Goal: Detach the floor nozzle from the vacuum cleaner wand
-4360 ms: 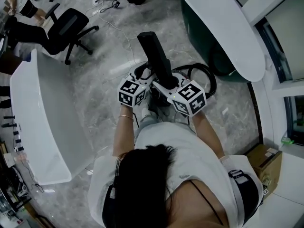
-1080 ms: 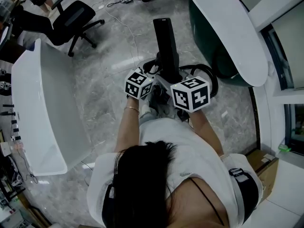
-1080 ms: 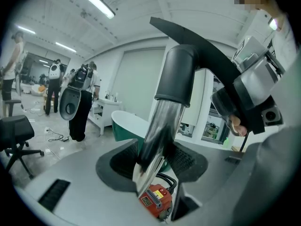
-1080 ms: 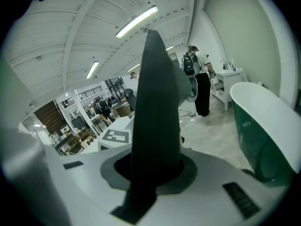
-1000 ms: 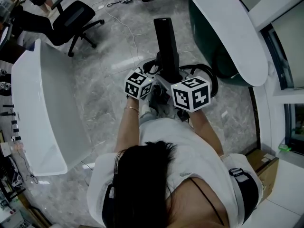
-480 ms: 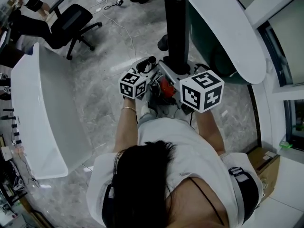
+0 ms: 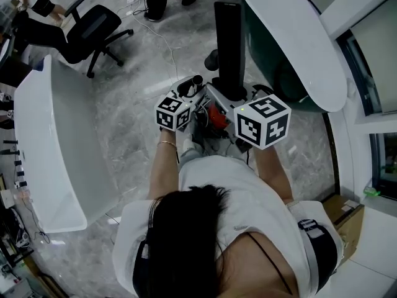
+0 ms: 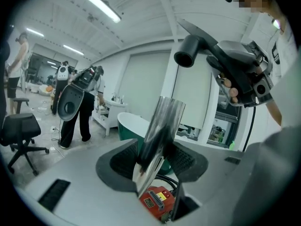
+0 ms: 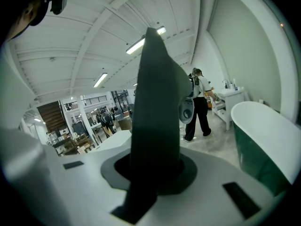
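Left hand-held gripper (image 8: pixel 151 160): jaws clamped on the bright metal wand (image 8: pixel 160 131), which rises between the pads toward 1 o'clock in the left gripper view. Right hand-held gripper (image 9: pixel 155 168): jaws clamped on the dark neck of the floor nozzle (image 7: pixel 228 39), which fills the gap between the pads.

In the head view the nozzle's long black body runs from the right gripper toward 12 o'clock, held above the floor (image 7: pixel 130 117). A red part (image 7: pixel 214 114) lies between the two grippers. The wand's end shows at 1 o'clock of the left marker cube, apart from the nozzle, so the joint reads as parted or nearly so. A green-sided bathtub (image 7: pixel 291 36) stands at 1 to 2 o'clock, near the nozzle's far end.

To do the step well, the left grip should hold the wand fixed while the right draws the nozzle straight along the wand's line toward 12 o'clock. It should not lever sideways, and should keep short of the bathtub rim.
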{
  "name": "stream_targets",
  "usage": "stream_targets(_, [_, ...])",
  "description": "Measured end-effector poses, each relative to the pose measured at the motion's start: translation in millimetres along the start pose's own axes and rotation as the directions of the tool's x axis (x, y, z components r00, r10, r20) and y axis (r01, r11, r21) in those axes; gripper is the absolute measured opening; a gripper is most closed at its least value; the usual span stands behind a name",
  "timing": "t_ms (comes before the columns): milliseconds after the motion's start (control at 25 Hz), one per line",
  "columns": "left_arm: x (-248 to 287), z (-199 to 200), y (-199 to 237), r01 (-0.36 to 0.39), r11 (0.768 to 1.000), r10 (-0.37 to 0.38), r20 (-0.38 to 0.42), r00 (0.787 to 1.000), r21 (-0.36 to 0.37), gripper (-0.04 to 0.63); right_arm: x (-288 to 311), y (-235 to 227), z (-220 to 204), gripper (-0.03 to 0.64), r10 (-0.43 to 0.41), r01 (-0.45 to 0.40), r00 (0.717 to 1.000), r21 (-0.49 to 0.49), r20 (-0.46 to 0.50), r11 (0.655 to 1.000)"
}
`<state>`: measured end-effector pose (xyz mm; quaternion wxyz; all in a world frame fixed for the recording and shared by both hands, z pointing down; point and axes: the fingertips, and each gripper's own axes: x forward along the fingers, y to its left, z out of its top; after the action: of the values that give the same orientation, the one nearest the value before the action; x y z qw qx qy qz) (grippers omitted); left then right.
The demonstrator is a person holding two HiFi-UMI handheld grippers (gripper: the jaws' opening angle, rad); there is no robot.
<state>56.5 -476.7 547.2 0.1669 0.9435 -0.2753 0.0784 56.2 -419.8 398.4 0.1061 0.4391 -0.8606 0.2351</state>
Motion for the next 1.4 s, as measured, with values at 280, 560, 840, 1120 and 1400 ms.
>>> stream_targets(280, [-3,-2,-2,-0.011,0.999,0.011,0.018,1.0,-0.03,0.19,-2,2,0,0.083,0.01,-0.01,1.0,-0.008,-0.003,1.0])
stream_targets(560, [-9,-3,0,-0.074,0.997,0.074,0.02,0.997,-0.009,0.238,-7,1,-1,0.083,0.015,-0.015,1.0,-0.005,0.005,1.0])
stream_targets(840, [-27,0,-3,-0.096,0.995,0.098,0.043,0.994,-0.032,0.253,-15,-3,-6,0.083,0.002,-0.002,1.0,-0.008,0.006,1.0])
stream_targets(1120, [-47,-5,-12,-0.105,0.994,0.106,0.026,0.994,-0.031,0.253,-21,-6,-15,0.083,-0.009,0.009,1.0,-0.002,0.003,1.0])
stream_targets(1400, [-64,18,-31,-0.137,0.991,0.137,0.082,0.987,-0.005,0.253,-32,-8,-26,0.083,-0.017,0.017,1.0,0.001,0.003,1.0])
